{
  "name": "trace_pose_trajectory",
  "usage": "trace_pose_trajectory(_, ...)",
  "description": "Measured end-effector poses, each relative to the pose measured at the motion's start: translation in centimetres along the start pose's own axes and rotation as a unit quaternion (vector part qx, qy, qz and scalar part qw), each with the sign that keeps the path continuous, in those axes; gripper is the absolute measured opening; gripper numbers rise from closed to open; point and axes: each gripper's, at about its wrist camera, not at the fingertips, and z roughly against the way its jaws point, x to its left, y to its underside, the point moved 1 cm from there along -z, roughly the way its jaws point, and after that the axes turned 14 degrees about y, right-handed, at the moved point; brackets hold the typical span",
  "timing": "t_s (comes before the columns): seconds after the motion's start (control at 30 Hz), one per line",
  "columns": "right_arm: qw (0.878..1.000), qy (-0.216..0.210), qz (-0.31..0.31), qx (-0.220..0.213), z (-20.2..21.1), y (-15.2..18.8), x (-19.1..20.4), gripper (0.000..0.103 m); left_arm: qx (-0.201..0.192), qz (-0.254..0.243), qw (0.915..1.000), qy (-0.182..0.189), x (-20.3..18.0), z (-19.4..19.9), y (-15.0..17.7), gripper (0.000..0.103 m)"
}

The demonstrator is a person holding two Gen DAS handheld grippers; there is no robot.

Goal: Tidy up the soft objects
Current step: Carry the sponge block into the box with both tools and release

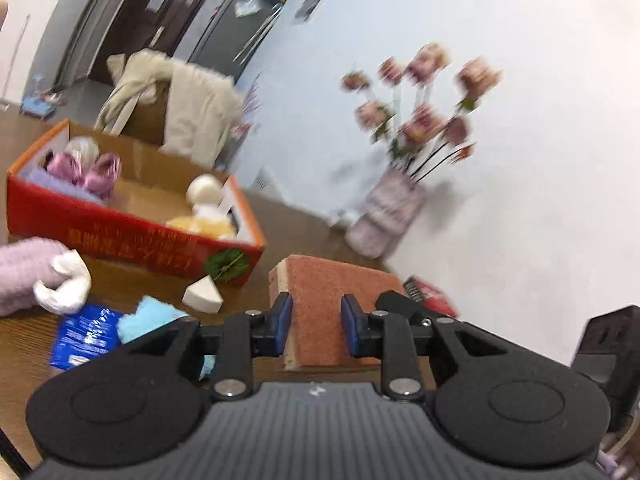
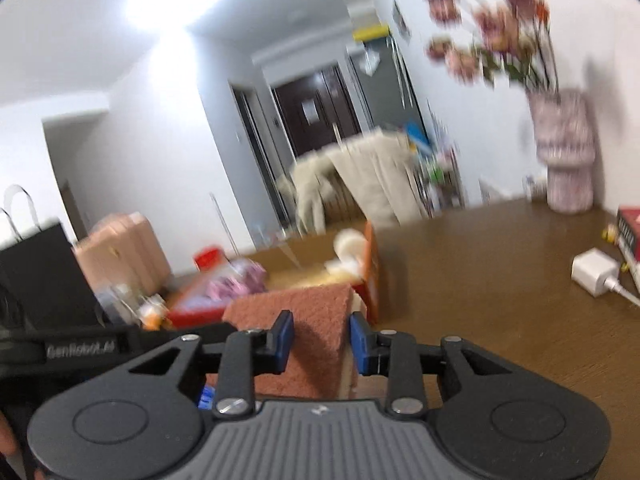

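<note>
- Here the left gripper (image 1: 316, 328) has its blue-padded fingers (image 1: 285, 322) closed against the two sides of a brick-red sponge (image 1: 328, 300) with a pale yellow underside, which looks lifted above the wooden table (image 1: 296, 220).
- Likewise, the right gripper (image 2: 322, 344) has its fingers pressed on the same sponge (image 2: 308, 328) from its side, so both hold it at once.
- Beyond the sponge sits an open red cardboard box (image 1: 120, 228) holding a cream plush toy (image 1: 204, 196) and shiny pink bundles (image 1: 86, 168).
- On the table before the box lie a white wedge puff (image 1: 202, 298), a light-blue fluffy piece (image 1: 148, 322), a blue packet (image 1: 86, 336) and a lilac knitted roll (image 1: 22, 276).
- Farther right, a vase of pink flowers (image 1: 384, 216) stands against the wall; a white charger (image 2: 594, 272) lies in the right wrist view.
</note>
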Motion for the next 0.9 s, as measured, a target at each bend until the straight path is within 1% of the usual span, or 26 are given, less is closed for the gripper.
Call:
trace_pose_trajectory(0.1,1.0,-0.015,0.006,-0.016,1.8,-0.8,2.4,0.03,-0.021,-0.015,0.9997,-0.004,-0.8,2.7,-1.4,0.026)
trace_pose_trajectory(0.2,0.999,-0.026,0.018,-0.033,2.0,-1.8,4.8,0.03,-0.031,-0.021,0.9993,-0.006,-0.4,4.4,-3.2,0.026)
trace_pose_trajectory(0.3,0.998,-0.034,0.026,-0.055,1.2,-3.2,6.7,0.03,-0.039,-0.033,0.9986,-0.009,0.2,5.3,-5.7,0.026)
trace_pose_trajectory(0.4,0.997,-0.045,0.024,-0.063,-0.9,-5.6,8.5,0.03,-0.054,-0.049,0.9972,-0.019,1.7,4.9,-9.6,0.026)
trace_pose_trajectory(0.47,0.996,-0.047,0.033,-0.068,-3.4,-7.9,10.3,0.03,-0.057,-0.049,0.9969,-0.026,3.4,4.0,-12.5,0.026)
trace_pose_trajectory(0.53,0.996,-0.051,0.034,-0.061,-6.5,-10.2,11.6,0.03,-0.057,-0.048,0.9966,-0.035,5.6,2.8,-15.7,0.026)
trace_pose_trajectory(0.6,0.997,-0.054,0.034,-0.047,-10.5,-12.5,12.9,0.03,-0.052,-0.033,0.9972,-0.041,8.6,1.2,-18.7,0.026)
trace_pose_trajectory(0.67,0.998,-0.051,0.033,-0.026,-15.1,-14.4,14.0,0.03,-0.043,-0.019,0.9976,-0.051,11.9,-0.7,-20.9,0.026)
trace_pose_trajectory(0.73,0.998,-0.049,0.033,0.008,-20.2,-15.3,14.9,0.03,-0.031,0.007,0.9975,-0.063,16.0,-2.9,-22.5,0.026)
trace_pose_trajectory(0.8,0.998,-0.039,0.036,0.036,-24.7,-15.6,15.5,0.03,-0.016,0.038,0.9962,-0.077,20.1,-5.2,-23.1,0.026)
trace_pose_trajectory(0.83,0.998,-0.029,0.034,0.053,-27.5,-15.3,15.6,0.03,-0.002,0.052,0.9954,-0.081,22.5,-6.7,-23.2,0.026)
trace_pose_trajectory(0.9,0.996,-0.012,0.042,0.078,-31.3,-14.4,16.1,0.03,0.015,0.074,0.9923,-0.099,25.7,-9.0,-23.0,0.026)
